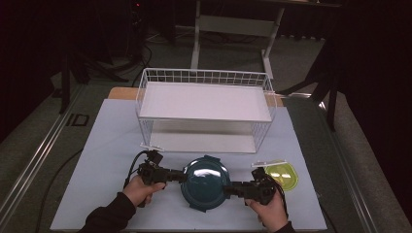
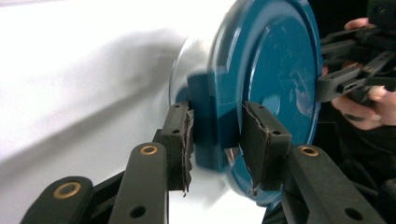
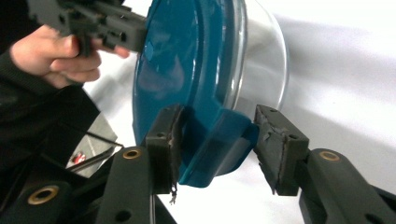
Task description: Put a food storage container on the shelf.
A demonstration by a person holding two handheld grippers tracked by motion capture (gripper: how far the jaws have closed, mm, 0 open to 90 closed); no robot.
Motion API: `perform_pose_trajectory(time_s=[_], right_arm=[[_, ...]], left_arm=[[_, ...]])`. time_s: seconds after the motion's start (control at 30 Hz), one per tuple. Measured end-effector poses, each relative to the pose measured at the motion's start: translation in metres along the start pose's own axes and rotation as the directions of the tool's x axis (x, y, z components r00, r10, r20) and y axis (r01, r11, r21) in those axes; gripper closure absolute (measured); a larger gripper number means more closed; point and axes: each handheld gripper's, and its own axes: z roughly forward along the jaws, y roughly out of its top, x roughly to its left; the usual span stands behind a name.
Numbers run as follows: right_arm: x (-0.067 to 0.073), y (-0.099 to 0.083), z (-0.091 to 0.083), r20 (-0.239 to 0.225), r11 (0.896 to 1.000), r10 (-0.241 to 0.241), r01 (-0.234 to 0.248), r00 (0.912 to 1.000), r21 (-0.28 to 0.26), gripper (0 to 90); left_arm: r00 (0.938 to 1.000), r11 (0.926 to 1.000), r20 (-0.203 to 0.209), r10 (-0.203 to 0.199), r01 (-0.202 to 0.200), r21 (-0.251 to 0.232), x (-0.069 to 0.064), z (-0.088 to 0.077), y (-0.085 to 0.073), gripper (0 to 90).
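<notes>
A side clip of the blue lid (image 2: 261, 79) is clasped between the jaws of the left gripper (image 2: 215, 135). The opposite clip is straddled by the jaws of the right gripper (image 3: 217, 140); one pad touches it, the other is held just apart. The lid is seated on a clear bowl (image 3: 261, 60), set on the white table (image 1: 107, 145), in front of a wire rack (image 1: 204, 104) and near a yellow container (image 1: 283, 173).
</notes>
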Motion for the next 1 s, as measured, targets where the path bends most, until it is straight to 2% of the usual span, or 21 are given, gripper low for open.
perform_pose_trajectory(time_s=[0.17, 0.2, 0.3, 0.4, 0.53, 0.63, 0.73, 0.97, 1.0], right_arm=[[-0.001, 0.001, 0.0, -0.014, 1.0, 0.01, -0.01, 0.9999, -0.003, 53.8], [-0.002, 0.0, 0.0, -0.018, 1.0, 0.014, -0.014, 0.9997, -0.001, 53.8], [-0.005, 0.0, 0.0, -0.029, 0.999, 0.034, -0.034, 0.999, -0.001, 53.8], [-0.003, 0.0, 0.0, -0.023, 1.0, 0.018, -0.018, 0.9996, 0.005, 53.9], [-0.004, 0.0, 0.0, -0.022, 0.999, 0.039, -0.039, 0.999, -0.005, 54.0], [-0.003, 0.0, 0.0, -0.019, 0.999, 0.041, -0.042, 0.999, -0.011, 54.0], [-0.005, 0.0, 0.0, -0.039, 0.998, 0.066, -0.067, 0.997, -0.021, 55.6], [-0.003, 0.001, 0.0, -0.046, 0.998, 0.067, -0.067, 0.9967, -0.014, 56.7], [-0.004, 0.001, 0.0, -0.054, 0.997, 0.081, -0.082, 0.9953, -0.014, 57.3]], left_arm=[[0.9998, 1.0, 0.018, 0.001, -0.001, -0.003, 0.004, 0.001, 0.002, 63.3], [0.9997, 0.9998, 0.016, 0.017, -0.017, 0.011, 0.003, 0.001, 0.001, 63.3], [0.9997, 0.9986, 0.018, 0.018, -0.018, 0.05, 0.003, 0.001, -0.001, 64.0], [0.9998, 0.9977, -0.003, 0.018, -0.017, 0.065, 0.0, 0.0, 0.0, 64.8], [0.9997, 0.998, -0.015, -0.021, 0.022, 0.058, 0.0, 0.001, 0.001, 65.3], [0.9996, 0.9982, -0.018, -0.023, 0.024, 0.056, -0.001, 0.001, 0.001, 65.2], [0.999, 0.9983, -0.036, -0.026, 0.028, 0.051, -0.004, 0.0, -0.002, 65.3], [0.9979, 0.9988, -0.058, -0.029, 0.031, 0.038, -0.009, -0.002, -0.006, 65.8], [0.9973, 0.9992, -0.067, -0.028, 0.03, 0.025, -0.012, -0.004, -0.006, 66.8]])
